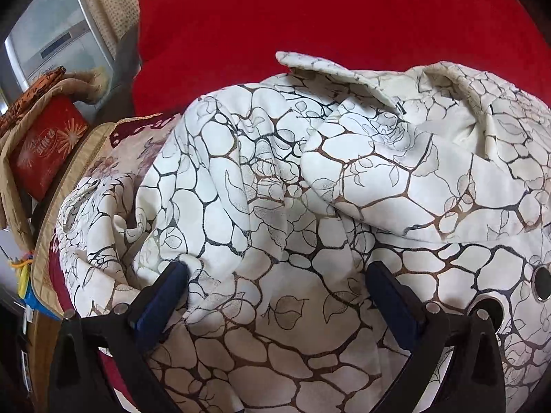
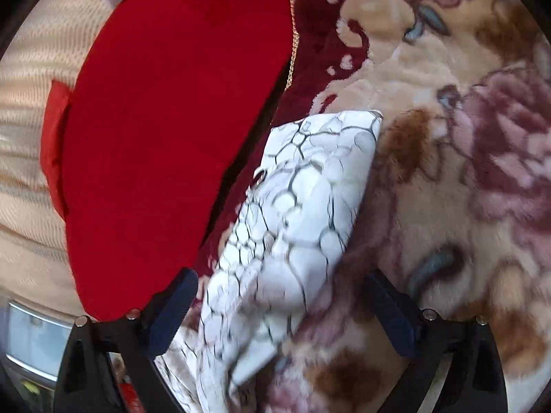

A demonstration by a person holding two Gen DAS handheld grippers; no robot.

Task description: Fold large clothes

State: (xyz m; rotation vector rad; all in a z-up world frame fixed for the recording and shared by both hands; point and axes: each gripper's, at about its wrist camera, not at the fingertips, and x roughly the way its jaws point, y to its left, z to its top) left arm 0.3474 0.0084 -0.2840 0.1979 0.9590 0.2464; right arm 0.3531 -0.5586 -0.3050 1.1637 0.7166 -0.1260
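The white garment [image 1: 275,179], printed with dark cracked lines, lies crumpled on the floral plush blanket [image 2: 447,144], just beside the red cushion [image 1: 310,17]. It looks soft, light and limp; the collar [image 1: 344,79] seems a good hold. The left gripper [image 1: 277,296] and right gripper [image 2: 282,306] both stand wide, holding nothing, though the right view is blurred.

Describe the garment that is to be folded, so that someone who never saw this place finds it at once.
Find the big red cushion at the back; the white garment lies crumpled in front of it, on the floral blanket. Its dark, crack-like web of lines with small leaf outlines and its raised collar set it apart from the plain red and pink-flowered fabrics nearby.
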